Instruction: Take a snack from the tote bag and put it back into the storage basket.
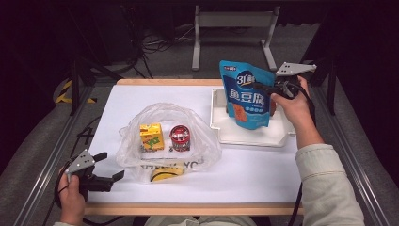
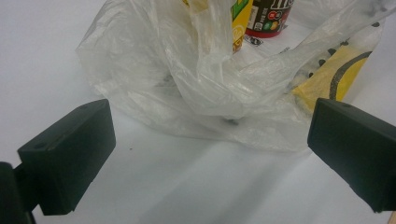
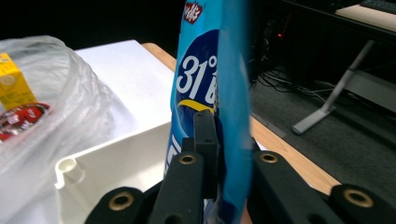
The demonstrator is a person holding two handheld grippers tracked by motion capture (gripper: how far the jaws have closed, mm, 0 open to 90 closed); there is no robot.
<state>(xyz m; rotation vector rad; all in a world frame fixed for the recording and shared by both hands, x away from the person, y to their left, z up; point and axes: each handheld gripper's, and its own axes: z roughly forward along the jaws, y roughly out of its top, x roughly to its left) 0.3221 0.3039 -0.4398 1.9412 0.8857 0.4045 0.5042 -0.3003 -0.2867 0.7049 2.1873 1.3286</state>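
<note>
The right gripper is clamping the blue snack pouch by its right edge, holding it upright over the white tray at the table's far right. The left gripper, jaws spread wide and gripping nothing, is resting at the near left corner beside the clear plastic bag. The pouch is hiding part of the tray, and the bag's folds are blurring a yellow item inside.

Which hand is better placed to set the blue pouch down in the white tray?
Right. The right gripper already clamps the blue pouch upright over the white tray. The left gripper sits open near the plastic bag, across the table.
</note>
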